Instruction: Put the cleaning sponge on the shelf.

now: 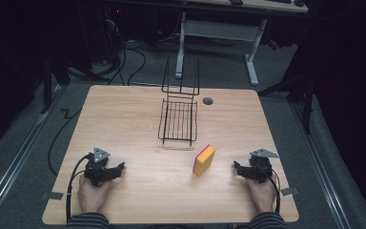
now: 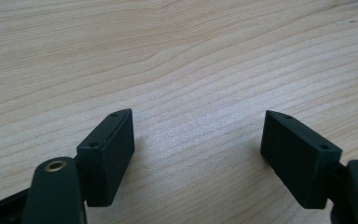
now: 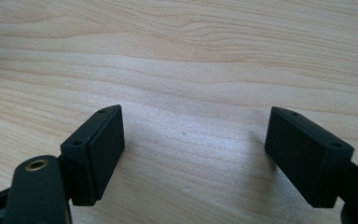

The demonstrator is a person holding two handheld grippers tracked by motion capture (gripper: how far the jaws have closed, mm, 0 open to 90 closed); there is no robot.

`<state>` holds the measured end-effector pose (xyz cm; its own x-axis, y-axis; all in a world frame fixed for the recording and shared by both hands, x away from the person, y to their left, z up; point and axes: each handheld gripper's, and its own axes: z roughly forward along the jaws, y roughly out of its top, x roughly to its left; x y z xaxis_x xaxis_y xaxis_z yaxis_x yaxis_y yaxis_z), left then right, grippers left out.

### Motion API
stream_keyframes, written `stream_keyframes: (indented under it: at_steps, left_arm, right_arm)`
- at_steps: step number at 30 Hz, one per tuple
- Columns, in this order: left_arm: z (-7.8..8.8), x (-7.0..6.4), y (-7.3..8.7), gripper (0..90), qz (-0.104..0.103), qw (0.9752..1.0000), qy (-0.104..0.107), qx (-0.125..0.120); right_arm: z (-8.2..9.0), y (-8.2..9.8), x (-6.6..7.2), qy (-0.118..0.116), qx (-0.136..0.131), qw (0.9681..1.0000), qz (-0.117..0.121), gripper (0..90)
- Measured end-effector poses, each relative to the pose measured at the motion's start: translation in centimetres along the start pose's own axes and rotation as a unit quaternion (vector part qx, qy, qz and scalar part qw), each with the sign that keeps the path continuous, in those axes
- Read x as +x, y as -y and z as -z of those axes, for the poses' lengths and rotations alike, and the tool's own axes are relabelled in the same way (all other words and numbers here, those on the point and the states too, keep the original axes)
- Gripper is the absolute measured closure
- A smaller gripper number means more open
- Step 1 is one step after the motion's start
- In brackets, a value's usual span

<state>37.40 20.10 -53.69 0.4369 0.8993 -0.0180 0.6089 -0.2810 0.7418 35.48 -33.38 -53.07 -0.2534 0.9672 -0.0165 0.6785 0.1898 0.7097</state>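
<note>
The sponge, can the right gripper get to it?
Probably yes. The sponge stands on the table just beside the right gripper, with bare wood between them. Its fingers are apart and hold nothing. The rack sits farther back.

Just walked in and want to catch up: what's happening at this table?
A person sits at a wooden table with a two-jaw gripper in each hand. The left gripper and the right gripper both rest near the table's front edge, jaws apart with nothing between them. A yellow sponge with a red face stands on its edge just left of the right gripper, untouched. A black wire rack sits farther back, mid-table.
</note>
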Motion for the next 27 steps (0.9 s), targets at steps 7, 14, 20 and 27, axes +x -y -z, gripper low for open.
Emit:
stream_keyframes:
  at_steps: [7, 14, 20, 27]
  left_arm:
    - [0.01, 0.02, 0.02, 26.3, 0.001, 1.0, 0.0, -0.001]
    - [0.02, 0.05, 0.02, 26.3, 0.001, 1.0, 0.001, -0.001]
    - [0.02, 0.06, 0.02, 26.2, 0.002, 1.0, 0.001, -0.001]
    - [0.02, 0.06, 0.01, 26.3, 0.001, 1.0, 0.001, -0.001]
  right_arm:
    - [0.02, 0.03, 0.03, 0.0, -0.002, 1.0, 0.001, 21.2]
    - [0.02, 0.03, 0.03, 0.0, -0.001, 1.0, 0.001, 21.2]
    - [0.02, 0.03, 0.03, 0.0, -0.001, 1.0, 0.001, 21.2]
    - [0.03, 0.04, 0.09, 0.001, -0.001, 1.0, -0.002, 20.9]
